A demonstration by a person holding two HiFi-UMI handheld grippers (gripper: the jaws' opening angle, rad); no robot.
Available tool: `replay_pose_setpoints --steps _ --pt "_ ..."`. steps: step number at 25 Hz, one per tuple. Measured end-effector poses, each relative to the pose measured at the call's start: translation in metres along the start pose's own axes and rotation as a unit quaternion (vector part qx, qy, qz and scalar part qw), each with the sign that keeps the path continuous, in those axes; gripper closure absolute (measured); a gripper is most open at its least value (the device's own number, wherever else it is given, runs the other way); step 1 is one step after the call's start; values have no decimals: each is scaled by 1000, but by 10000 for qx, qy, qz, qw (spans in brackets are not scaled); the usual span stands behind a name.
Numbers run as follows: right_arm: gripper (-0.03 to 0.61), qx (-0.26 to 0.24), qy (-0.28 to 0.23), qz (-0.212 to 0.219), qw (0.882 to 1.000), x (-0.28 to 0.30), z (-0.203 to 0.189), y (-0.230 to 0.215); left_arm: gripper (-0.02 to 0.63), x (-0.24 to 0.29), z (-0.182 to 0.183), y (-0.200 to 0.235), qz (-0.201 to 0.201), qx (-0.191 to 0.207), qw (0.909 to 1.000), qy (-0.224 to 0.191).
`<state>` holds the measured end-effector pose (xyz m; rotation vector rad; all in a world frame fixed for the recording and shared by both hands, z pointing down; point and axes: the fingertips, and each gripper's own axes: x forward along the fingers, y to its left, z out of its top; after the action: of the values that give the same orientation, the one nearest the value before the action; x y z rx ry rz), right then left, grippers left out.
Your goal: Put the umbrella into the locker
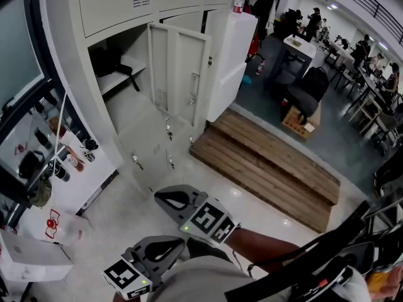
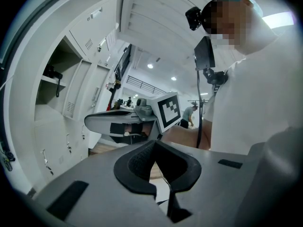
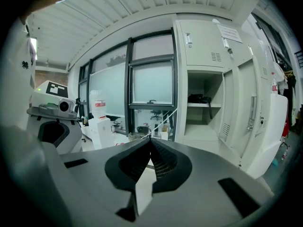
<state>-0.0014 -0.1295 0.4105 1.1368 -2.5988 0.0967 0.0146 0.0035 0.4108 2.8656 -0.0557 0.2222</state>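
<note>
Two grippers sit low in the head view, both empty. The left gripper [image 1: 173, 245] is at bottom centre-left with its marker cube toward the bottom edge. The right gripper [image 1: 169, 199] is just above it, with a bare forearm [image 1: 264, 244] running off to the lower right.

In the left gripper view the left gripper [image 2: 154, 143] has its jaws closed, pad tips meeting and nothing between them. The right gripper [image 2: 113, 122] crosses mid-frame ahead of it.

In the right gripper view the right gripper [image 3: 150, 141] is also closed tip to tip and holds nothing. The left gripper [image 3: 52, 122] shows at the left edge.

The locker [image 1: 113, 5] fills the upper left of the head view. One compartment is open, and its door [image 1: 179, 74] is swung out toward frame centre. The umbrella [image 1: 108, 60] is a dark bundle lying on the shelf inside that compartment, with a black strap hanging over the shelf edge. It is well apart from both grippers. It shows at right of centre in the right gripper view [image 3: 201, 98] and at far left in the left gripper view [image 2: 52, 74].

A wooden step [image 1: 271, 168] runs diagonally right of the locker. The pale glossy floor [image 1: 126, 206] is below. The window [image 3: 151, 79] is left of the locker in the right gripper view.
</note>
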Motion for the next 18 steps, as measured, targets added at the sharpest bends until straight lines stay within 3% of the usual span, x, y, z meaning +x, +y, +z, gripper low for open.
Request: replay_pose_setpoints --steps 18 --pt "563 105 12 -101 9999 25 -1 -30 603 1 3 29 -54 -170 9998 60"
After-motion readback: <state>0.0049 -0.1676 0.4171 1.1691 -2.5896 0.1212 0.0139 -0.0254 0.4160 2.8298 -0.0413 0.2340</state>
